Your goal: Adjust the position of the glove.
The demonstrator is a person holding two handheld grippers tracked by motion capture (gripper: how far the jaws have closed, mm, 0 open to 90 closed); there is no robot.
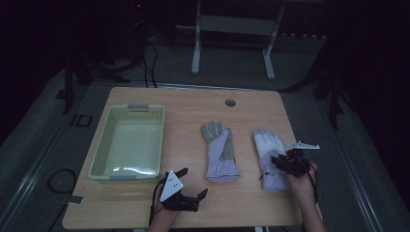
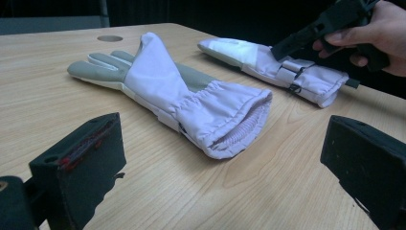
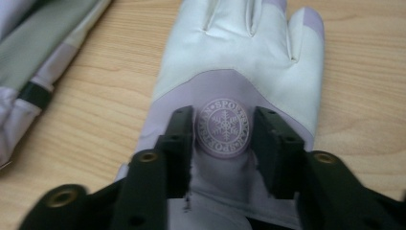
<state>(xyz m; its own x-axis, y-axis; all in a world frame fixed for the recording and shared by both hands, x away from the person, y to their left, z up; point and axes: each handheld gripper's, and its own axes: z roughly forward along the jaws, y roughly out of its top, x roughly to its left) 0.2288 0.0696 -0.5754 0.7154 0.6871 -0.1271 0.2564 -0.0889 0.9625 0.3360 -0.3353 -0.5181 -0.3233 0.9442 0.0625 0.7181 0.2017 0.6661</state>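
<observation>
- Right-hand glove (image 3: 239, 62) lay flat on the desk (image 1: 193, 104), fingers pointing away from the person, its cuff nearest the front edge; it sat at the right side of the desk, well apart from the basket.
- Its back carried a round snowflake badge (image 3: 223, 127), and the right gripper (image 3: 224, 139) was set down over that spot, one jaw on each side of the badge.
- Those jaws stood partly spread and straddled the fabric; the pads looked close to the cloth on both sides but were not visibly pinching it, so I judged the glove not yet gripped.
- Just beside it, toward the middle of the desk, the second glove (image 1: 220, 152) lay with its grey palm up and its gathered cuff open toward the person; the two gloves were near each other but not touching.
- The left gripper (image 1: 186, 186) hovered near the front edge of the desk, its jaws wide apart with nothing between them, aimed at the second glove's cuff.
- The pale green basket (image 1: 99, 159) stood at the left of the desk with nothing inside it.
- As a judgement: if the gloves were meant for the basket, the work had barely begun. Both gloves were still on the desk, and closing on the first one, lifting it and carrying it across all remained to be done.
</observation>
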